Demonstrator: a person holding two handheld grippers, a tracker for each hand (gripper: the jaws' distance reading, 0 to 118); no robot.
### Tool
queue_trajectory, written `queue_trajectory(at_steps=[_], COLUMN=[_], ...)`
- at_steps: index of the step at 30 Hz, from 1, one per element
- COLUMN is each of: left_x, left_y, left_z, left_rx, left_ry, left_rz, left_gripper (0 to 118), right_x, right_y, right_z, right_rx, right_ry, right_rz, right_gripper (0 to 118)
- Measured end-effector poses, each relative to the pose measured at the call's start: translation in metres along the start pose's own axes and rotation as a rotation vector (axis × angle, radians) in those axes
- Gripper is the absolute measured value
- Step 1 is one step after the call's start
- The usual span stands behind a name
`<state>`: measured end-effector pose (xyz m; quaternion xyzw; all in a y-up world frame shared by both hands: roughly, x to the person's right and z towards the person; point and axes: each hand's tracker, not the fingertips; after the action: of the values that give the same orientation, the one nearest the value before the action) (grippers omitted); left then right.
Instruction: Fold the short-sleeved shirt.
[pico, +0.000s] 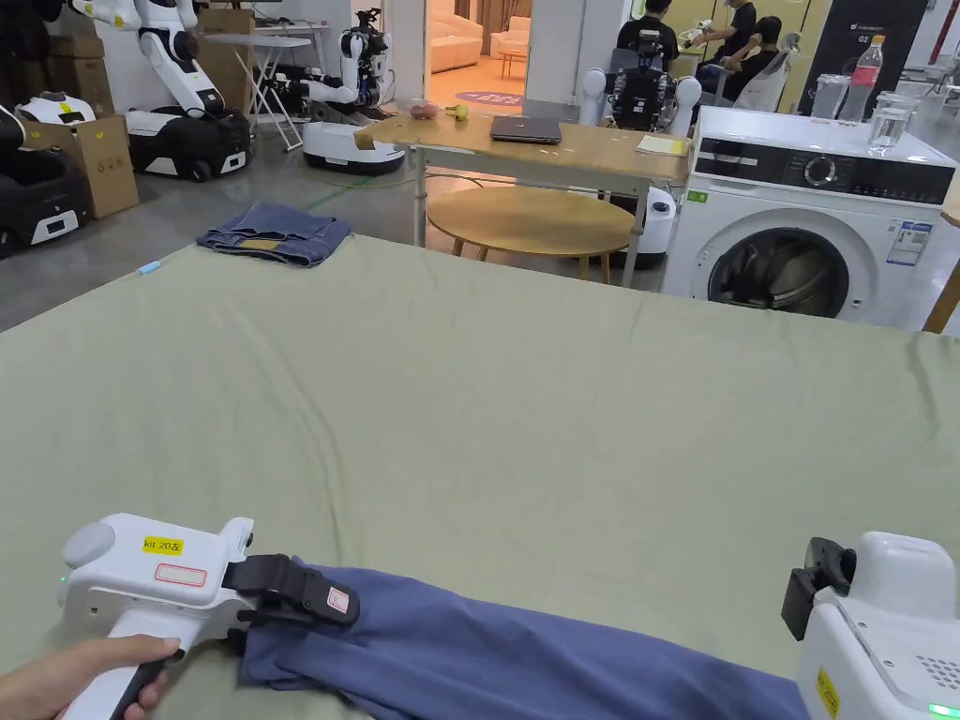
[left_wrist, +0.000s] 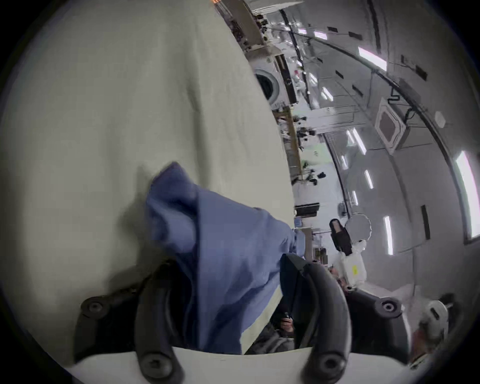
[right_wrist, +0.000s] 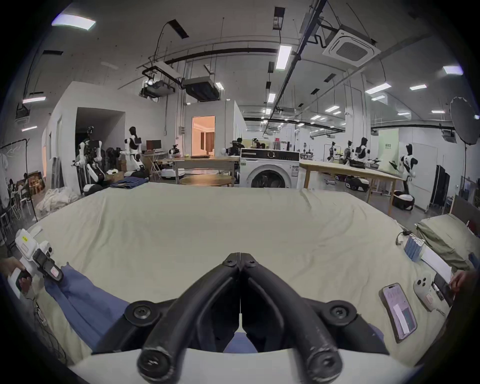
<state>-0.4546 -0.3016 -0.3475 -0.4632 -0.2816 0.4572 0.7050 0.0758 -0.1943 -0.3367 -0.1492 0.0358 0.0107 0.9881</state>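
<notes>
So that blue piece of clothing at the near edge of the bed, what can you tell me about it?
The blue shirt looks like soft, thin woven cloth, plain and without a pattern. It lies bunched into a long rumpled band across the near edge of the pale green sheet, not spread flat. Its left end is gathered into folds and sits between the jaws of the left gripper, slightly lifted. The right gripper is shut above the band's other part; whether it pinches any cloth cannot be told.
</notes>
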Motion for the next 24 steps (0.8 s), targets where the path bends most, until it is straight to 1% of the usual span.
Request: queue_trajectory(at_steps=[2, 4, 5, 6, 8, 9, 12, 14, 18, 19, 20, 21, 24], left_x=[0.004, 0.007, 0.011, 0.02, 0.039, 0.029, 0.05, 0.064, 0.085, 0.088, 0.091, 0.108, 0.122], left_y=[-0.006, -0.014, -0.001, -0.001, -0.004, 0.005, 0.011, 0.018, 0.028, 0.031, 0.034, 0.02, 0.018], left_z=[-0.009, -0.008, 0.008, 0.011, 0.015, 0.019, 0.034, 0.041, 0.067, 0.076, 0.086, 0.091, 0.107], left_rx=[0.009, 0.029, 0.036, 0.027, 0.031, 0.037, 0.058, 0.069, 0.097, 0.105, 0.122, 0.123, 0.136], left_ry=[0.128, 0.08, 0.091, 0.155, 0.199, 0.194, 0.194, 0.22, 0.276, 0.296, 0.343, 0.399, 0.519], left_rz=[0.017, 0.025, 0.005, -0.037, -0.08, -0.085, -0.113, -0.184, -0.165, -0.162, -0.161, -0.161, -0.153], left_gripper=[4, 2, 2, 2, 1, 1, 1, 1, 1, 1, 1, 1, 1], right_x=[0.0, 0.0, 0.0, 0.001, 0.002, 0.002, 0.003, 0.003, 0.003, 0.003, 0.003, 0.002, 0.0], right_y=[-0.001, -0.001, -0.001, 0.0, 0.0, 0.0, 0.002, 0.003, 0.006, 0.007, 0.007, 0.008, 0.008], right_z=[0.0, 0.0, 0.0, -0.001, -0.001, -0.002, -0.003, -0.004, -0.005, -0.005, -0.006, -0.007, -0.009], right_rx=[-0.001, -0.003, -0.005, -0.006, -0.008, -0.008, -0.006, -0.005, -0.005, -0.006, -0.006, -0.006, -0.007], right_ry=[0.004, 0.005, 0.006, 0.007, 0.01, 0.01, 0.012, 0.014, 0.023, 0.026, 0.03, 0.032, 0.041], right_rz=[-0.002, 0.002, 0.003, 0.002, 0.003, 0.005, 0.009, 0.009, 0.003, 0.004, 0.008, 0.011, 0.018], right_gripper=[0, 0, 0, 0, 0, 0, 0, 0, 0, 0, 0, 0, 0])
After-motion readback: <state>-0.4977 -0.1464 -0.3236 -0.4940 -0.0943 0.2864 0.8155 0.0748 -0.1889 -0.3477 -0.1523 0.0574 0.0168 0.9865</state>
